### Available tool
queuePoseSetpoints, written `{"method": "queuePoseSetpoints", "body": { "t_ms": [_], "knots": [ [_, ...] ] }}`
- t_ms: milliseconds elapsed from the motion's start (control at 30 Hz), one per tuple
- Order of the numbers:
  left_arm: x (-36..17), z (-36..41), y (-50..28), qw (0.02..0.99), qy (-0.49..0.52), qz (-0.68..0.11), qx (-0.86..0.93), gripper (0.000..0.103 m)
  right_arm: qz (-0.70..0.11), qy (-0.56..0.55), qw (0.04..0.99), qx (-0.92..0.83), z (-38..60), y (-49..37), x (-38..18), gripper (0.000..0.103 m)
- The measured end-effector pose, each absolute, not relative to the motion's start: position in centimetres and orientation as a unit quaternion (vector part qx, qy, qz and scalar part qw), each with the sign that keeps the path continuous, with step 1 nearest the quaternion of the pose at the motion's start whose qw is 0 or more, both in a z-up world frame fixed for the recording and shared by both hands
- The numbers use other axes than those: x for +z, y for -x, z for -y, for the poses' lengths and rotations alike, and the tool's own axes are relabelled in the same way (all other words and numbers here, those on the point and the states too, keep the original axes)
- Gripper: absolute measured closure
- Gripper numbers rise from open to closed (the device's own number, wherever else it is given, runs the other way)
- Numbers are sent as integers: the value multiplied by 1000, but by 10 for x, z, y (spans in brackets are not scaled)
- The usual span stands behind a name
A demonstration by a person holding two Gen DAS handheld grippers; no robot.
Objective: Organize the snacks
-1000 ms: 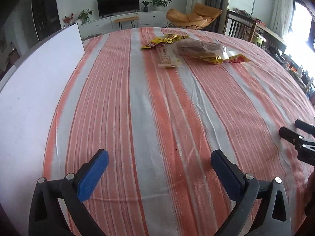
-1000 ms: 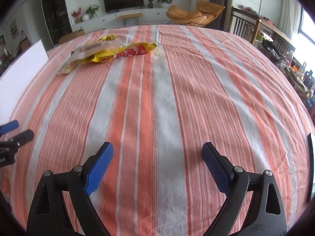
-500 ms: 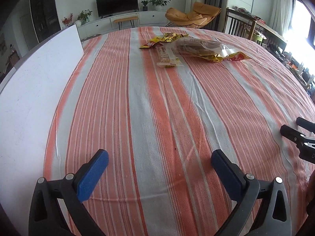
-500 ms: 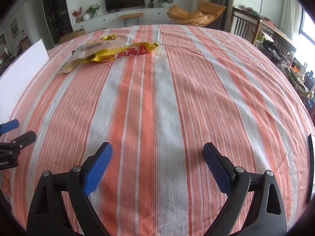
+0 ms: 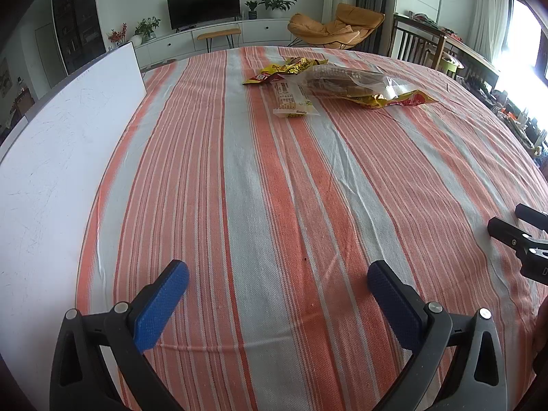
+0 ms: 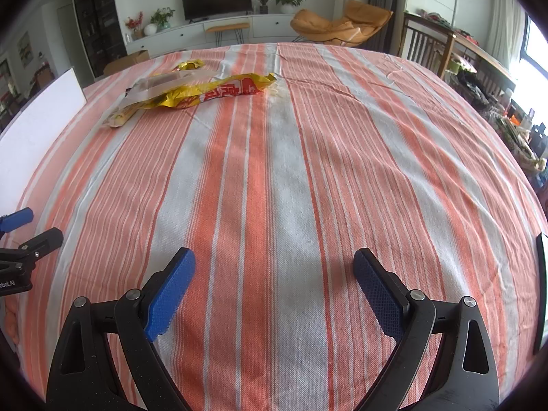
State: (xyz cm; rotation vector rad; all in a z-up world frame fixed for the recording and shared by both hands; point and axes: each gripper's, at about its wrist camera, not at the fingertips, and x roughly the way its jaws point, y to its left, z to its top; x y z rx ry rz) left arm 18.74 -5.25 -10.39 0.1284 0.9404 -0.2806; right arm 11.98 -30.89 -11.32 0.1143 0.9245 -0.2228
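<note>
Several snack packets lie in a pile at the far end of the striped tablecloth: a small white packet, a clear bag with brown contents, a yellow packet and a yellow-red wrapper. The clear bag rests on the wrapper. My left gripper is open and empty over the near cloth, far from the pile. My right gripper is open and empty too, to the right of the left one.
A white board covers the table's left side and also shows in the right wrist view. A dark flat edge lies at the table's right rim. Chairs stand beyond the far right edge.
Both grippers have drifted slightly forward over the cloth. Both stay open and empty. The snacks have not moved.
</note>
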Motion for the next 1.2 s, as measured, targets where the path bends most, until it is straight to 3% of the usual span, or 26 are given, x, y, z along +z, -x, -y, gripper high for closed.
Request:
{"method": "queuePoseSetpoints", "body": {
  "t_ms": [667,933,1067,1200],
  "knots": [
    [-100,48,-203,865,-51,-474,-159,0,-445,-55,887,-108,308,-120,-113,7],
    [-47,37,-328,857,64,-483,-170,2,-445,-55,887,-108,308,-120,-113,7],
    [-31,87,-400,856,-13,-486,-178,2,-445,-55,887,-108,308,-120,-113,7],
    [-51,132,-450,841,-73,-505,-182,2,-445,-55,887,-108,308,-120,-113,6]
  ]
}}
